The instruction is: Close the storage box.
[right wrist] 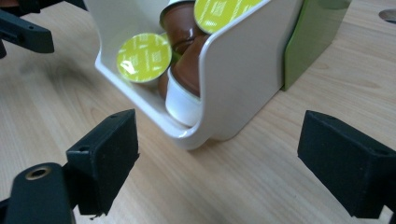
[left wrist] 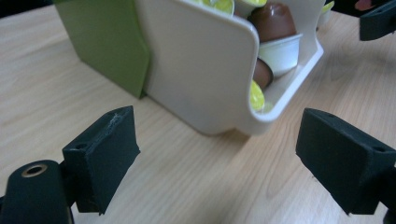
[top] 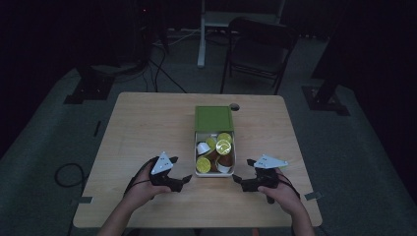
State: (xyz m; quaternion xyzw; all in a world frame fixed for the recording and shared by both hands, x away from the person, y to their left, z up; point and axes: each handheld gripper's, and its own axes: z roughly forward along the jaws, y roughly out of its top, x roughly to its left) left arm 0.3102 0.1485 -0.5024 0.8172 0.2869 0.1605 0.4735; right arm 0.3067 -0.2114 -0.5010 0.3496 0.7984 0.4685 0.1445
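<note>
Flanking the near, open end of the white tray (top: 215, 172), the two tools sit on either side of it on the wooden surface (top: 142, 123), each angled inward toward its front corners. The tray's long axis runs away from the person, its far half tucked into the green sleeve (top: 213, 118), and its open half holds the capsules (top: 223, 146), yellow-lidded and brown, heaped loosely.

The left tool (top: 186, 179) stands with jaws wide and nothing between them; in the left gripper view the tray's rounded front corner lies just ahead. The right tool (top: 238, 180) is likewise wide and empty, with the opposite corner straight ahead of it. Both seem about equally near, though the dim high view makes this hard to judge. Neither touches the tray.
</note>
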